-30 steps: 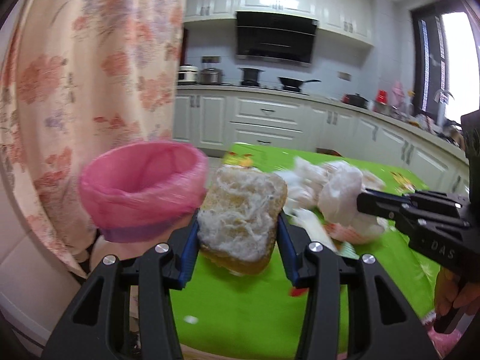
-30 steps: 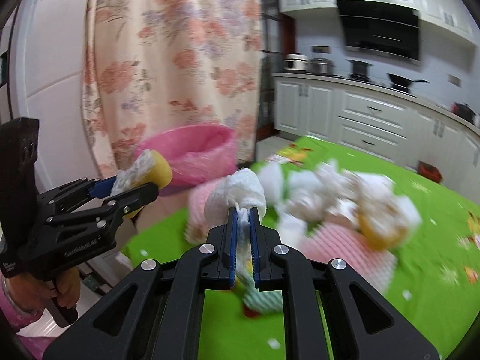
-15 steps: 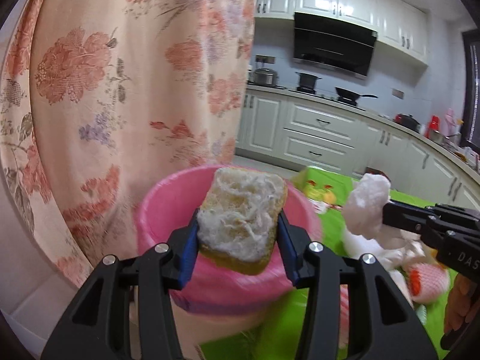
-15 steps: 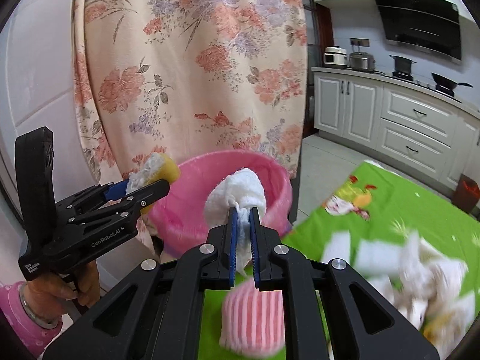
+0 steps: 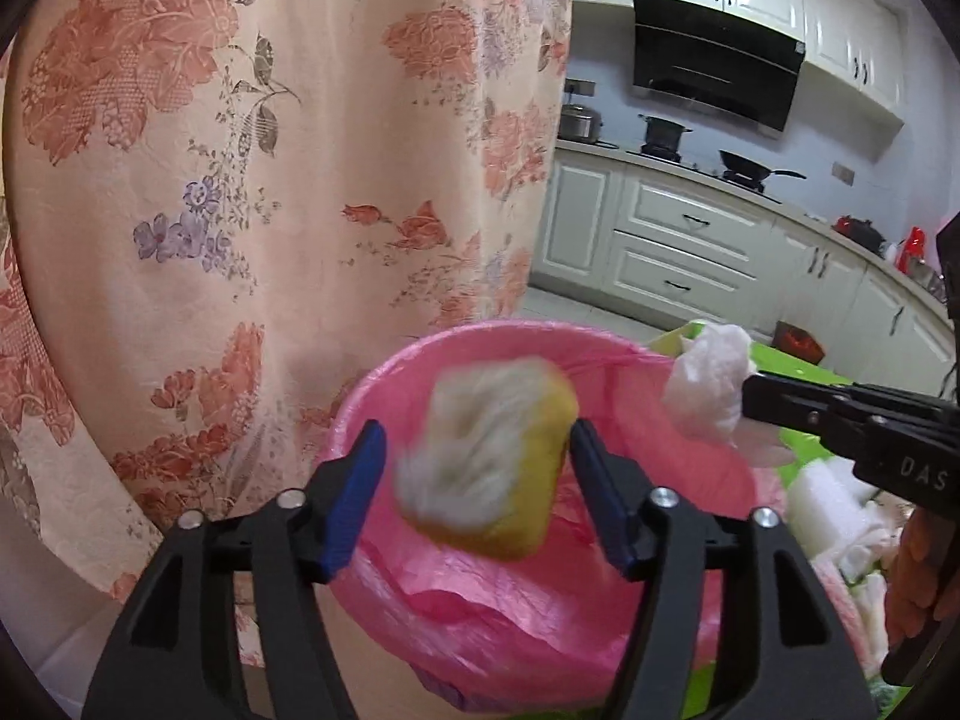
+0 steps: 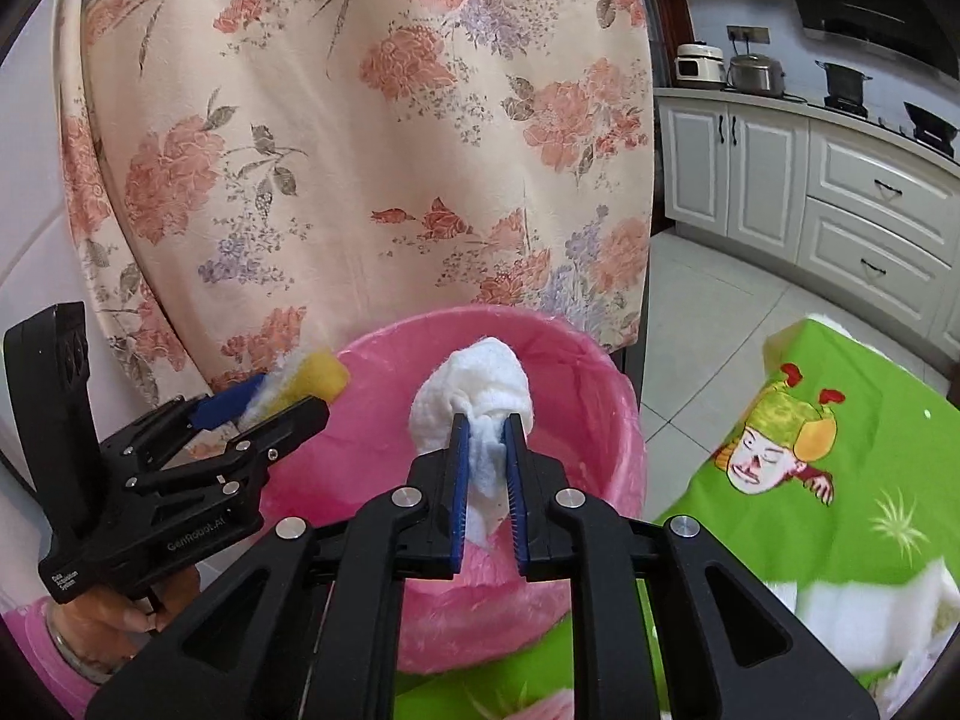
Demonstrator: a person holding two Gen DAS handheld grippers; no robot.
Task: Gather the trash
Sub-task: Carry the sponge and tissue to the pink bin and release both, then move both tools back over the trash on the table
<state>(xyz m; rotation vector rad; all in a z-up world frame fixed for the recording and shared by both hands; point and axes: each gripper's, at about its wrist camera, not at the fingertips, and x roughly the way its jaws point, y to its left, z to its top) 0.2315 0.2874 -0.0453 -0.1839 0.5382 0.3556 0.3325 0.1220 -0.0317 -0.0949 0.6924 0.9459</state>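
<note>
While the yellow sponge [image 5: 489, 459] hangs blurred between the blue pads of the left claw [image 5: 474, 468], a clear gap shows on either side of it, so the jaws stand spread wider than the sponge and no longer pinch it; it sits in mid-air right over the mouth of the pink-lined bin [image 5: 540, 618]. From the right wrist view the same sponge [image 6: 306, 387] shows at the tip of the left claw [image 6: 264, 405], just at the near-left rim of the bin [image 6: 606, 420]. Over the middle of that bin the right claw [image 6: 486, 450] is closed down to a narrow slot on a white wad of tissue [image 6: 474, 396], whose bunched top bulges above the pads while a tail hangs down between them; in the left wrist view this wad [image 5: 708, 387] sits above the bin's right rim. Behind the bin hangs a peach floral curtain [image 6: 360, 138]. Right of the bin lies the table [image 6: 840, 480] under a green cloth with a cartoon face, and more white trash [image 6: 864, 618] lies on it, well right of the bin. Farther behind, white kitchen cabinets [image 6: 840, 192] run along the wall.
</note>
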